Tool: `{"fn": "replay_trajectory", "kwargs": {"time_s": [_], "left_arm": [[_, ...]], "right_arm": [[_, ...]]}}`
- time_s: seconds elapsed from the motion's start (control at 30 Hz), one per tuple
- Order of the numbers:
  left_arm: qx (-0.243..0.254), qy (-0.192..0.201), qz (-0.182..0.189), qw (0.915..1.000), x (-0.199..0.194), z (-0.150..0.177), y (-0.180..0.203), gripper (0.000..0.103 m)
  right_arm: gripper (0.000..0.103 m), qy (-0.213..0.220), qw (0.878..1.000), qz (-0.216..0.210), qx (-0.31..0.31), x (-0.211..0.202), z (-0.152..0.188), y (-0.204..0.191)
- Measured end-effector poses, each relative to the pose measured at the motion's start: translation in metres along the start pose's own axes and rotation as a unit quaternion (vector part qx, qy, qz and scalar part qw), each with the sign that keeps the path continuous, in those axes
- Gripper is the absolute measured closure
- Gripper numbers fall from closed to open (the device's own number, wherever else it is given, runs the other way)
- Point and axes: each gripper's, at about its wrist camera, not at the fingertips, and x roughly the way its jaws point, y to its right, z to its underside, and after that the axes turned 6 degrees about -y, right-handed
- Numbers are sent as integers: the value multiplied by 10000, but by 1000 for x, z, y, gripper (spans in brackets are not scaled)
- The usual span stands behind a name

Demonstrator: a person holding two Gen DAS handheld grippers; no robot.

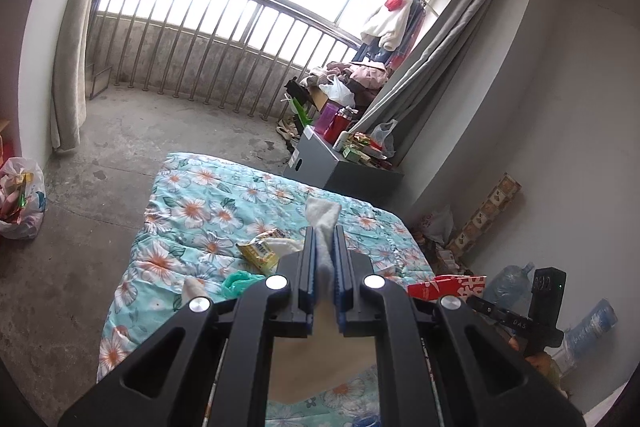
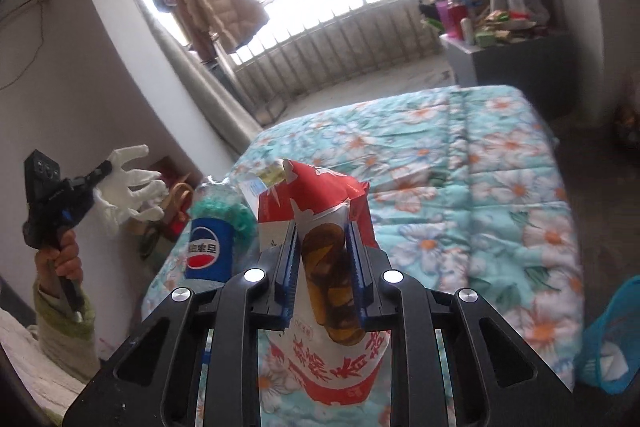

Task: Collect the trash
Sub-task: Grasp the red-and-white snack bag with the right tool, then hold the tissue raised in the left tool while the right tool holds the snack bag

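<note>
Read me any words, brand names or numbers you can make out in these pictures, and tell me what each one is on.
"DA5": right gripper's body.
Pepsi globe logo; characters beneath unreadable: blue bottle label.
Large red Chinese characters, unreadable: red-and-white snack bag.
Print too blurred: yellow packet.

both wrist views close, sharing bed

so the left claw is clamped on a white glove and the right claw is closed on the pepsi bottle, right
Not quite. The left claw is indeed clamped on the white glove, but the right claw is closed on a red and white snack bag, not the Pepsi bottle. The right wrist view shows the bottle standing free on the floral quilt, beside the bag.
</note>
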Motion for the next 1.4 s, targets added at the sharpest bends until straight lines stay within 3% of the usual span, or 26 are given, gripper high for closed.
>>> {"fn": "replay_trajectory", "kwargs": {"time_s": [0.13, 0.23, 0.4, 0.6, 1.17, 1.4], "left_arm": [[265, -39, 187, 9995, 4, 1, 24, 96], [438, -108, 310, 9985, 12, 2, 41, 96], [596, -263, 548, 9964, 27, 6, 67, 96], [770, -330, 741, 9937, 35, 11, 95, 96], [1395, -807, 617, 9850, 96, 35, 171, 96], [1643, -846, 625, 9808, 112, 42, 196, 96]], "right_arm": [[83, 254, 9959, 822, -294, -31, 33, -17], [82, 169, 9938, 1041, -348, -42, 59, -21], [78, 271, 9960, 849, -90, -49, 74, -17], [86, 355, 9953, 836, 343, -59, 74, -4], [88, 1181, 9779, 191, 1714, -127, 86, 54], [88, 1344, 9727, 237, 1876, -141, 86, 66]]}}
